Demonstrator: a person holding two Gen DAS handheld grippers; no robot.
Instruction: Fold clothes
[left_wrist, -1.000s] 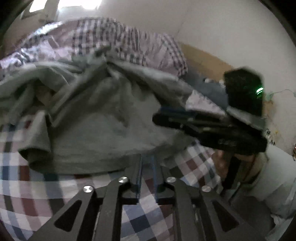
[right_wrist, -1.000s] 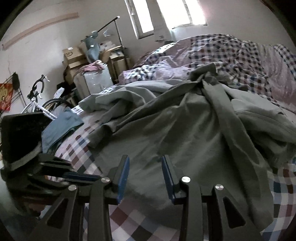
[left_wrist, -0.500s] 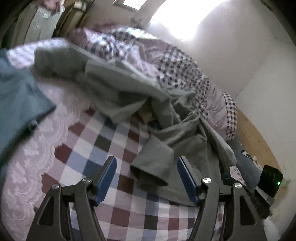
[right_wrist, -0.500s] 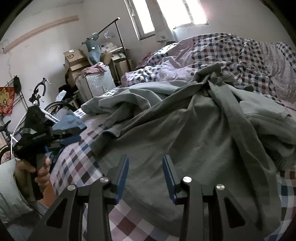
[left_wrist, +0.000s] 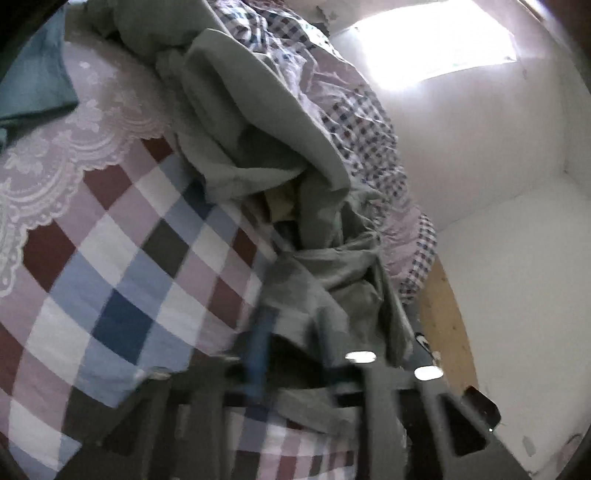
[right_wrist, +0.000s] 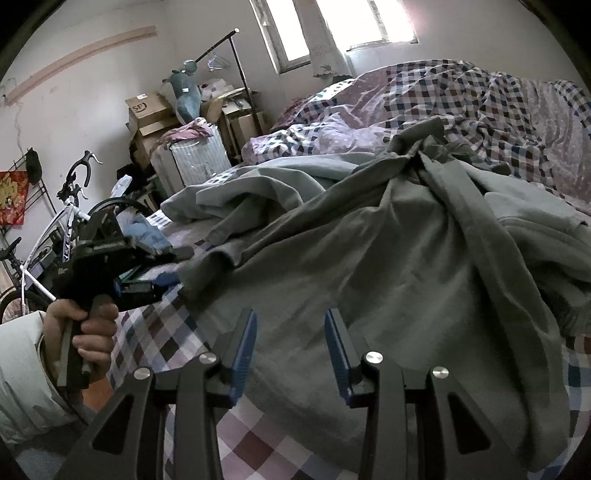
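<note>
Grey-green shirt (right_wrist: 369, 266) spread on checked bed (right_wrist: 258, 446), left gripper (right_wrist: 173, 266) level in a fist, jaws closing on its sleeve edge, right gripper (right_wrist: 290, 350) angled down, parted above cloth, box (right_wrist: 147, 109) marked "SF"

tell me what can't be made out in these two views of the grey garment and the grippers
- Left wrist view: the left gripper is closing on the grey garment; motion blur hides pad contact.
- Right wrist view: the right gripper hides the garment's near hem.
- Right wrist view: the garment's right part is cut off by the edge.
</note>
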